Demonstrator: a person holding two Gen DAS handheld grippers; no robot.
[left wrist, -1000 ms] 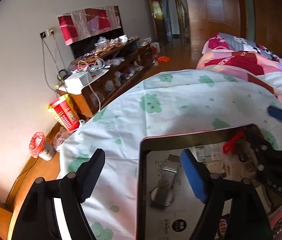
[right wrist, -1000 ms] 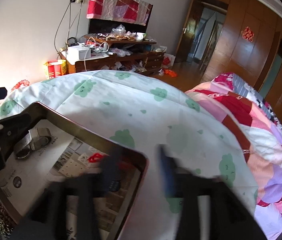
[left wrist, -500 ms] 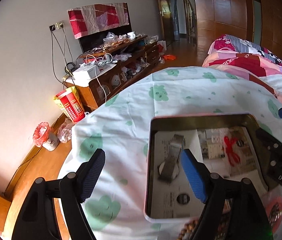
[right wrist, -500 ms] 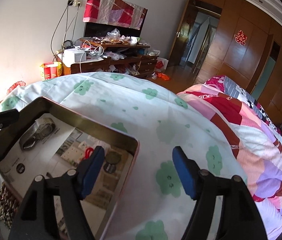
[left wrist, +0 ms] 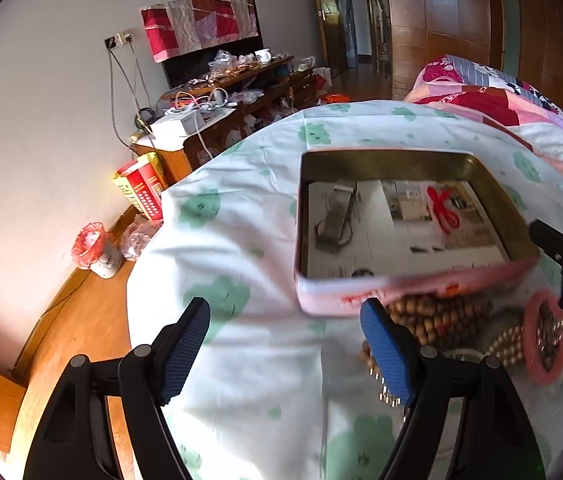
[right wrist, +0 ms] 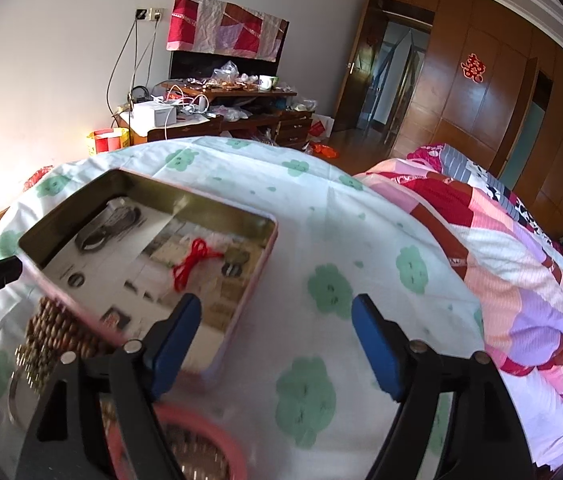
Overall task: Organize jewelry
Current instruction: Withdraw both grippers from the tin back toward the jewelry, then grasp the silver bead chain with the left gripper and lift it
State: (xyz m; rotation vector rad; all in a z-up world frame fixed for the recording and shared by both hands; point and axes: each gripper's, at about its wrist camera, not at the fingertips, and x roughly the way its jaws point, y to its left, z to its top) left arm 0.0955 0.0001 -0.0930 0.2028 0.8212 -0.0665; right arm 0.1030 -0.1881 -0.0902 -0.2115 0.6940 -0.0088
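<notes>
Nearby, rect. metal tin (left wrist: 409, 294) w/ pink rim, round wooden beads (left wrist: 433, 312).

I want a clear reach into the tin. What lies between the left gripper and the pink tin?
In the left wrist view, only bare green-patterned sheet lies between the left gripper and the pink tin; wooden beads sit right of that path.

Both wrist views look steeply down from close above the bed, sharing the open tin (left wrist: 413, 288) (right wrist: 241, 320)
</notes>
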